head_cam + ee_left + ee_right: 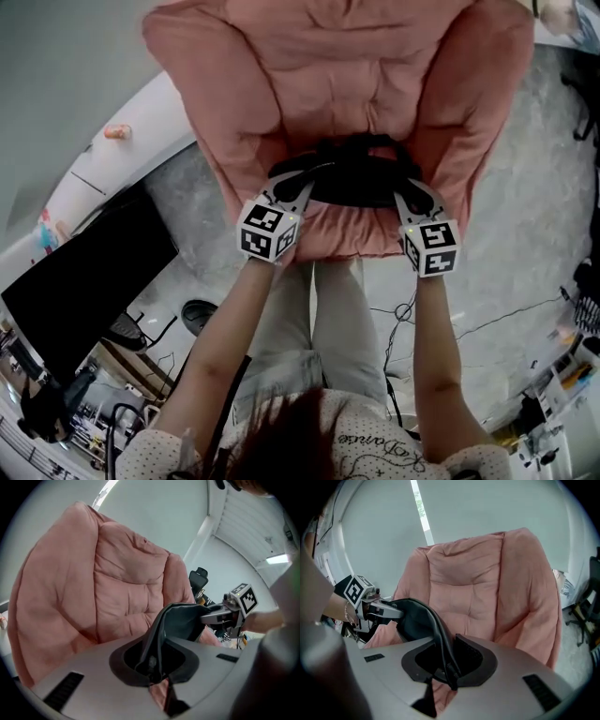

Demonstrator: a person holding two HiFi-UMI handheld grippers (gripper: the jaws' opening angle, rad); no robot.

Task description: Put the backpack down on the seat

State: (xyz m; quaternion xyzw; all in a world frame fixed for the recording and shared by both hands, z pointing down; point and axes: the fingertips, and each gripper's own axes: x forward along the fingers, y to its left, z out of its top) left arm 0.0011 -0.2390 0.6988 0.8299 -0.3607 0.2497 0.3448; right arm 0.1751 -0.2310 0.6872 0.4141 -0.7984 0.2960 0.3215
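A black backpack hangs between my two grippers over the front of a pink padded chair. My left gripper is shut on the bag's left edge; in the left gripper view the dark fabric is pinched between the jaws. My right gripper is shut on the bag's right edge, with a black strap caught in its jaws. Each gripper sees the other across the backpack: the right gripper and the left gripper. Whether the bag touches the seat cushion I cannot tell.
The person's legs stand right at the chair's front edge. A black screen and a white ledge lie to the left. Cables trail over the grey marbled floor. A black office chair stands behind the pink chair.
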